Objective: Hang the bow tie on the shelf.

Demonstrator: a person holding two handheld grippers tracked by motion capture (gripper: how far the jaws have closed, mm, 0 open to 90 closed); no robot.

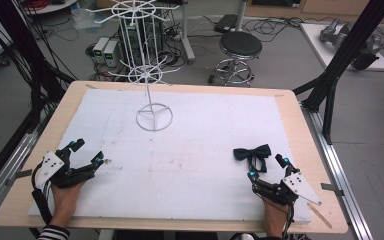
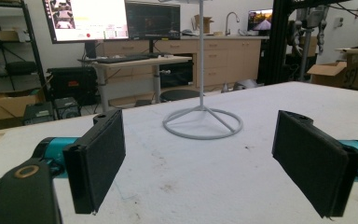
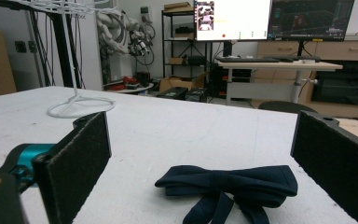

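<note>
Both tongs gape empty, and the right tongs [image 1: 266, 166] sit just short of the bow tie [image 1: 251, 151] on the worktop [image 1: 190, 165]: pinch its knot squarely, I'd say, while the left tongs [image 1: 86, 152] wait.

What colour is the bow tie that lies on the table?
The bow tie is a plain dark navy, almost black, with no pattern. The right gripper view shows it best.
</note>
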